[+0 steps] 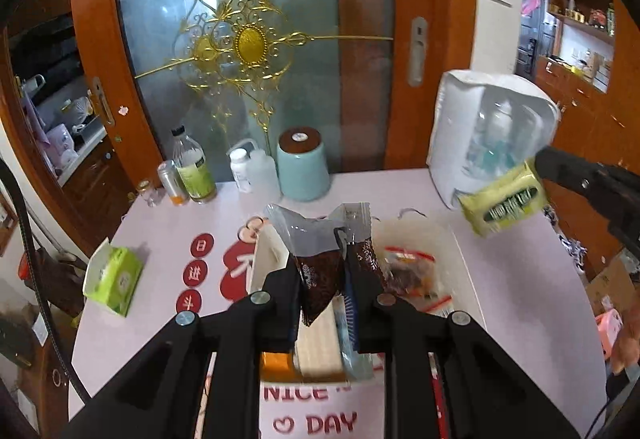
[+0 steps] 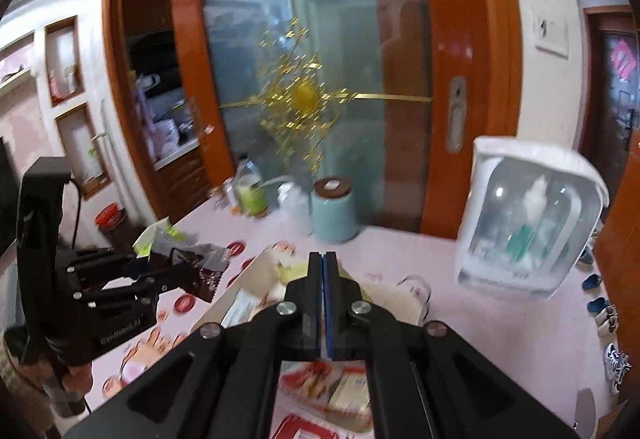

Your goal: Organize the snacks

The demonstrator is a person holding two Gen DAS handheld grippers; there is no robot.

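My left gripper (image 1: 326,279) pinches a brown packet (image 1: 320,271); right gripper (image 2: 323,279) pinches a green packet (image 1: 502,201). Pink table (image 1: 500,279) lower frame, glass door (image 1: 248,39) behind.

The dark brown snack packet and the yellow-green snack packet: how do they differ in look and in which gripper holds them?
The dark brown snack packet sits in the left gripper; the yellow-green snack packet in the right gripper. The brown one is tall with a clear silvery top; the yellow-green one is short and opaque. Both are clamped and lifted above the white box.
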